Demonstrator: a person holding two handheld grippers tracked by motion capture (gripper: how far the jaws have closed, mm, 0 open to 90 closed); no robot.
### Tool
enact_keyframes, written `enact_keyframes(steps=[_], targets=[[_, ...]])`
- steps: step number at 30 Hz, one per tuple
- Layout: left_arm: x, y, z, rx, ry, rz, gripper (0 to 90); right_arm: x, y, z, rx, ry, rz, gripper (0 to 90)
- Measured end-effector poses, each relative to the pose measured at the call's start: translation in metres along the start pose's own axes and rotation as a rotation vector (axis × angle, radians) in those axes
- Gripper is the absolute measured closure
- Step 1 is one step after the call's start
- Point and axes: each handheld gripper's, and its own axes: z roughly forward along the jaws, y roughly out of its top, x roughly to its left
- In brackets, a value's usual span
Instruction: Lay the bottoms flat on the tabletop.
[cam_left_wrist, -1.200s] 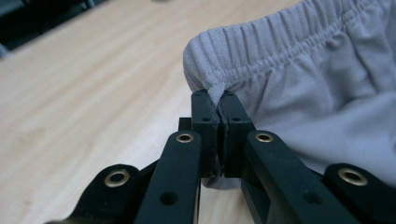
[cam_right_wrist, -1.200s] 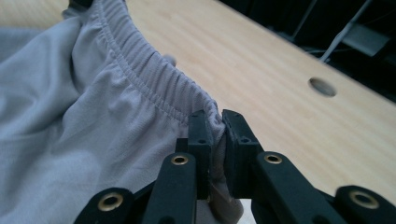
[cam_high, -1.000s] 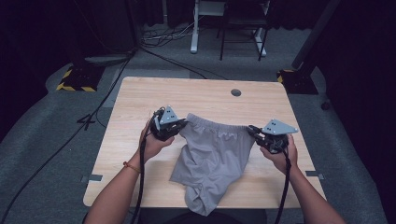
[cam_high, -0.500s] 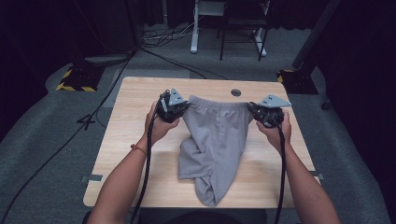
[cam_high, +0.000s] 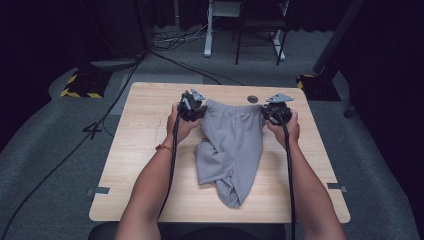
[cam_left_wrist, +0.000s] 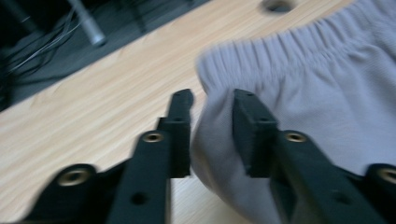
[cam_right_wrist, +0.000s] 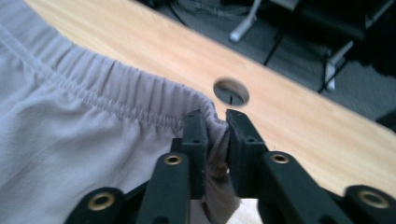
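Grey shorts (cam_high: 230, 145) lie on the wooden table (cam_high: 145, 140), waistband at the far end and the legs bunched toward the near edge. My left gripper (cam_high: 200, 109) is at the waistband's left corner. In the left gripper view its jaws (cam_left_wrist: 212, 100) have just been opening and stand apart, with a loose fold of the shorts (cam_left_wrist: 327, 93) between them. My right gripper (cam_high: 270, 112) is at the right corner. Its jaws (cam_right_wrist: 215, 116) have just eased slightly, and a pinch of waistband (cam_right_wrist: 140, 102) still fills the narrow gap.
A round cable hole (cam_high: 252, 99) sits in the table just beyond the waistband, close to the right gripper. Behind the table are white desk legs (cam_high: 207, 30), floor cables and a yellow-black striped base (cam_high: 80, 87). Bare wood lies to the left of the shorts.
Both hands have moved away from the person toward the far edge, dragging the shorts so that they lie longer and narrower. The left jaws have opened off the cloth.
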Motion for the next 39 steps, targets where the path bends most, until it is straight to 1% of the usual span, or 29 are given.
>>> enact_keyframes(steps=[1,2,3,4,7,8,10,11,12,14,15,16,17,18,19,20,21,22,23,24,25,27,28,30,32,35,37,39], targets=[[0.000,-0.002,0.002,0.006,0.003,-0.014,63.6,0.000,-0.002,0.004,0.019,-0.008,-0.001,74.1],[0.000,-0.003,0.003,0.010,-0.002,-0.022,57.7,-0.001,-0.004,0.008,0.043,-0.019,0.010,70.6],[0.000,-0.004,0.002,0.016,-0.003,-0.028,52.6,-0.001,-0.006,0.010,0.052,-0.032,0.014,71.2],[0.000,-0.007,-0.001,0.015,-0.013,-0.024,50.6,-0.003,-0.008,0.010,0.061,-0.024,0.013,71.0],[-0.001,-0.017,-0.010,0.013,-0.059,-0.003,48.2,-0.004,-0.015,0.006,0.059,-0.004,0.018,66.3],[-0.002,-0.022,-0.014,0.011,-0.075,0.005,47.2,-0.003,-0.018,0.004,0.055,0.018,0.015,64.3],[-0.003,-0.032,-0.023,0.021,-0.123,0.009,45.0,0.001,-0.024,-0.001,0.050,0.054,-0.003,62.4],[-0.004,-0.039,-0.027,0.028,-0.150,0.013,43.6,0.004,-0.027,-0.003,0.056,0.082,-0.015,60.9],[-0.007,-0.045,-0.031,0.037,-0.166,0.023,42.9,0.008,-0.030,-0.004,0.063,0.105,-0.025,60.2],[-0.016,-0.059,-0.038,0.054,-0.203,0.054,42.5,0.017,-0.035,-0.005,0.072,0.135,-0.058,57.9],[-0.021,-0.066,-0.040,0.057,-0.231,0.079,41.9,0.022,-0.037,-0.005,0.080,0.166,-0.070,55.5],[-0.026,-0.072,-0.042,0.068,-0.257,0.089,41.9,0.027,-0.040,-0.005,0.088,0.192,-0.080,54.1],[-0.031,-0.078,-0.044,0.084,-0.263,0.110,41.9,0.032,-0.042,-0.003,0.097,0.200,-0.089,53.0],[-0.035,-0.084,-0.045,0.089,-0.288,0.120,42.1,0.036,-0.044,-0.002,0.102,0.213,-0.097,53.0],[-0.038,-0.088,-0.045,0.101,-0.314,0.123,42.9,0.039,-0.046,0.000,0.109,0.233,-0.097,52.1],[-0.041,-0.092,-0.045,0.100,-0.327,0.126,44.0,0.042,-0.049,0.003,0.116,0.244,-0.095,51.3],[-0.044,-0.094,-0.046,0.097,-0.355,0.125,44.3,0.043,-0.051,0.006,0.125,0.250,-0.094,50.6],[-0.046,-0.095,-0.047,0.099,-0.378,0.122,48.5,0.045,-0.053,0.009,0.143,0.253,-0.088,49.7],[-0.049,-0.096,-0.048,0.107,-0.376,0.128,49.9,0.045,-0.056,0.011,0.160,0.254,-0.084,49.2],[-0.052,-0.095,-0.049,0.120,-0.373,0.142,51.8,0.044,-0.057,0.012,0.151,0.264,-0.061,49.4],[-0.054,-0.095,-0.051,0.130,-0.377,0.155,55.7,0.042,-0.057,0.012,0.154,0.260,-0.051,49.9],[-0.057,-0.098,-0.053,0.136,-0.388,0.157,61.0,0.039,-0.058,0.012,0.157,0.239,-0.051,50.2],[-0.057,-0.099,-0.054,0.138,-0.402,0.157,65.3,0.037,-0.059,0.012,0.157,0.238,-0.036,50.2],[-0.059,-0.102,-0.057,0.141,-0.415,0.157,73.5,0.031,-0.063,0.011,0.158,0.255,0.010,50.6],[-0.062,-0.105,-0.061,0.137,-0.413,0.182,82.9,0.025,-0.066,0.011,0.157,0.253,0.038,51.3],[-0.066,-0.106,-0.069,0.153,-0.398,0.210,85.1,0.016,-0.069,0.009,0.164,0.222,0.060,51.6],[-0.067,-0.109,-0.074,0.159,-0.402,0.213,85.2,0.011,-0.072,0.008,0.168,0.214,0.075,51.6],[-0.067,-0.113,-0.080,0.168,-0.397,0.219,85.3,0.007,-0.073,0.006,0.174,0.198,0.078,52.0]])
